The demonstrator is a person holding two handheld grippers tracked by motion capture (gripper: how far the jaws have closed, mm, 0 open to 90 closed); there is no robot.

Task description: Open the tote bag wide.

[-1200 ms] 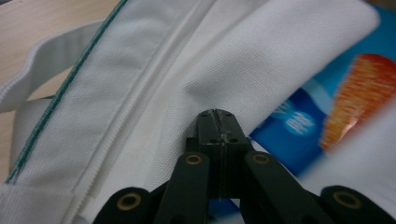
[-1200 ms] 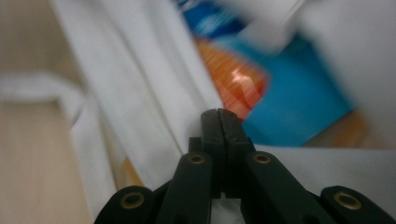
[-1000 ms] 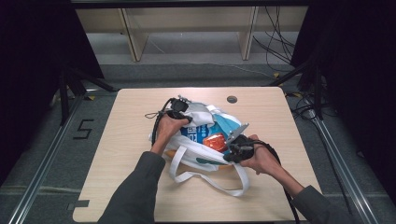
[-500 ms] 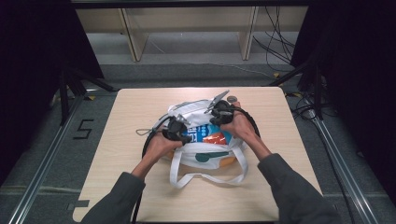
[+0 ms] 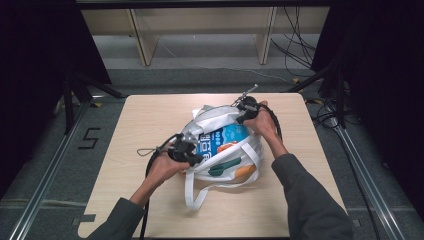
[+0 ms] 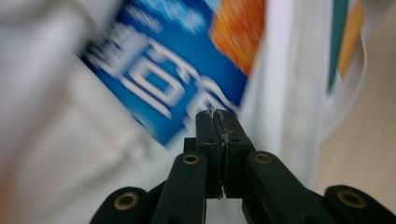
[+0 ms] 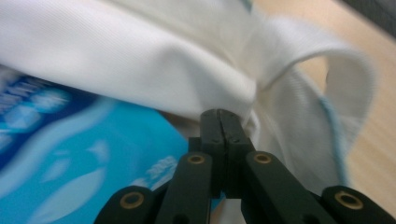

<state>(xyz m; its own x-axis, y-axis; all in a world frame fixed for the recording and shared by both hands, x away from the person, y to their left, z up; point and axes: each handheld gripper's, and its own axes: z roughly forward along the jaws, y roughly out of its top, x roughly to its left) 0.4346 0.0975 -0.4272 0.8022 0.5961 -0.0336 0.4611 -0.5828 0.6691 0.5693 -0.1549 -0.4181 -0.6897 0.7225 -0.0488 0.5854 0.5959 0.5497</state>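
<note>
A white tote bag [image 5: 220, 150] lies near the middle of the wooden table [image 5: 150, 120], its mouth spread to show a blue packet [image 5: 220, 139] inside, with one strap looping toward the near edge. The left hand [image 5: 162, 167] reaches in from the bag's left rim and the right hand [image 5: 265, 125] curls over its far right rim. The left gripper [image 6: 215, 114] is clamped tight beside the packet; the right gripper [image 7: 220, 113] is clenched on the bag's white rim fabric.

Packet [image 5: 220, 140] in bag [image 5: 225, 170]; bag mid-table [image 5: 145, 120].
</note>
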